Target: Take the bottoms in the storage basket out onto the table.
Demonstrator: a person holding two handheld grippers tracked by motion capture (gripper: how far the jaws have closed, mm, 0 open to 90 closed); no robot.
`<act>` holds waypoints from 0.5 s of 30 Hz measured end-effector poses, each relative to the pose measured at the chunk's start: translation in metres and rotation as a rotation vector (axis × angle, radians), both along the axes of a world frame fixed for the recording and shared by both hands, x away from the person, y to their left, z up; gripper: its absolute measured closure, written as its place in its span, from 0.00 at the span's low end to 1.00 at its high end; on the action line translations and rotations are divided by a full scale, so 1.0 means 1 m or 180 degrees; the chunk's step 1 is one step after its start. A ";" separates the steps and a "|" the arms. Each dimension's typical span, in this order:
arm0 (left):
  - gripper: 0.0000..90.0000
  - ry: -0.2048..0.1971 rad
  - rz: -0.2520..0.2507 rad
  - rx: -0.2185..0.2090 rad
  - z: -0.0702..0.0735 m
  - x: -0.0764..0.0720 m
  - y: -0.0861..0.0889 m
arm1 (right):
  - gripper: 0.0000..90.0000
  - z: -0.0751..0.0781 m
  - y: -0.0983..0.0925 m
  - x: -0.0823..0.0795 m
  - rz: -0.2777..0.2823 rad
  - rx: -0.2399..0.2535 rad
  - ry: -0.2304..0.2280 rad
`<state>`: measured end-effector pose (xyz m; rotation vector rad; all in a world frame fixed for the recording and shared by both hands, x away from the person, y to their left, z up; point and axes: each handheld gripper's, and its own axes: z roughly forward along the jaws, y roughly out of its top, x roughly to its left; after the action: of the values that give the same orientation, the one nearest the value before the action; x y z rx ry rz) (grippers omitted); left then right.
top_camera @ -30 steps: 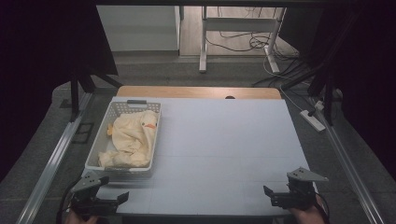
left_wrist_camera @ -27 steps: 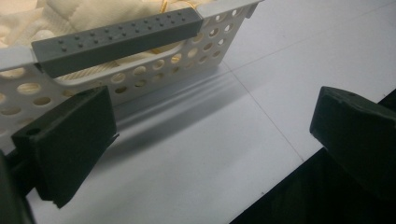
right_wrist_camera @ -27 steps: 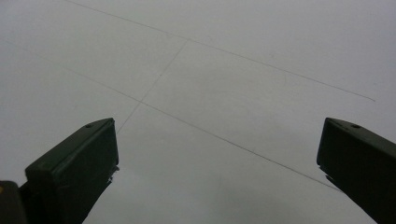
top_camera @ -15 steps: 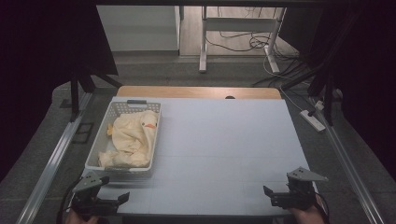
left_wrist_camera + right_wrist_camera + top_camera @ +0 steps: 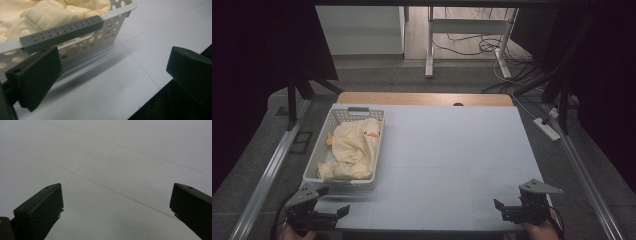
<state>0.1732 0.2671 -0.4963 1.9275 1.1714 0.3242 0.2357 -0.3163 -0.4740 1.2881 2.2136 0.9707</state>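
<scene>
Nearest, at the front edge of the table (image 5: 452, 165), the left gripper (image 5: 343, 211) sits low at the left corner, held in a hand (image 5: 294, 233) that enters from the bottom of the high view. Its jaws stand wide apart and hold nothing. In the left gripper view one jaw lies just beside the near end wall of the basket (image 5: 113, 18), under the grey handle bar (image 5: 62, 33); whether it touches the wall cannot be told. The other jaw hangs past the table edge over dark floor.

At the front right corner the right gripper (image 5: 498, 206) is likewise released, jaws spread, gripping nothing. The right gripper view shows bare table surface (image 5: 112, 165) between the jaws, marked by thin seam lines. The two grippers are well apart, one at each corner.

Farther in, on the left side of the table, the white perforated basket (image 5: 323, 156) stands lengthwise, its near end just beyond the left gripper. Inside it lies a crumpled cream cloth (image 5: 354, 147) with small orange marks, filling most of the basket. In the left gripper view the cloth (image 5: 45, 12) rises to about the basket rim.

Beyond the white surface a wooden strip (image 5: 424, 99) runs along the far edge. Past that, cables (image 5: 467, 47) lie on the floor and a power strip (image 5: 548, 129) lies to the right of the table.
</scene>
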 end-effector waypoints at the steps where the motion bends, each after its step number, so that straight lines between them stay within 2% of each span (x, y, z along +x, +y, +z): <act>1: 0.00 0.0006 0.0012 -0.0007 0.000 0.000 0.000 | 0.00 0.000 0.000 0.000 0.0002 -0.0004 0.0001; 9: 0.00 0.0001 0.0136 -0.0031 0.007 0.000 0.002 | 0.00 0.000 0.000 0.000 -0.0009 0.0006 0.0005; 15: 0.00 0.0011 0.0147 -0.0021 0.013 0.003 0.002 | 0.00 0.000 0.000 0.000 -0.0019 -0.0007 0.0011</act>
<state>0.1757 0.2689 -0.4833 1.8980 1.2192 0.3415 0.2361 -0.3161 -0.4744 1.2957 2.2117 0.9641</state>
